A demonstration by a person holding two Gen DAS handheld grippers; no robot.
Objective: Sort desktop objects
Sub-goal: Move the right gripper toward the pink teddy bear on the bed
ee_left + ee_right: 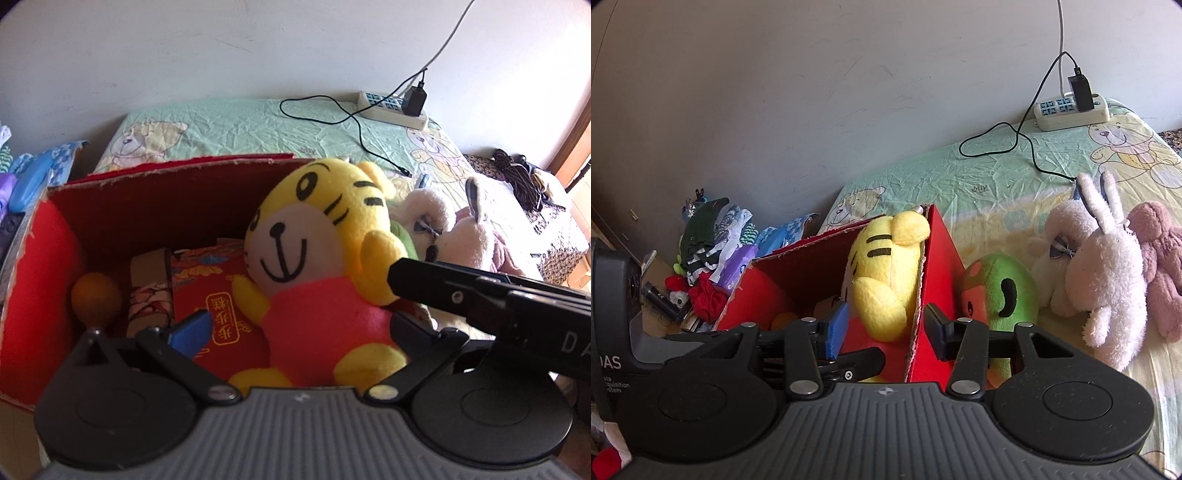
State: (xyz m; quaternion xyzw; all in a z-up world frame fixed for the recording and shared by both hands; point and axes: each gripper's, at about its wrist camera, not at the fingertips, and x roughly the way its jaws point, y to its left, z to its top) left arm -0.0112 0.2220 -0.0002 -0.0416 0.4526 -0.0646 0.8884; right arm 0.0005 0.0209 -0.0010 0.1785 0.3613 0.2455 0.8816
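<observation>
Tiger plush (317, 266) is seated in the red box (44, 295), at 3 o'clock. Soft, light, squashy; best pinched at the torso. Left tool (295, 328) is spread wide, right tool (882, 328) wide astride the box wall.

Bending hard at the rounded, vignetted fisheye corners, glaring with daylight from the right across the pale green crinkled bedsheet (258, 125) and fluffy white plush rabbit (1104, 273), dimming inside the red cardboard box (155, 206), blurring softly up close.
</observation>
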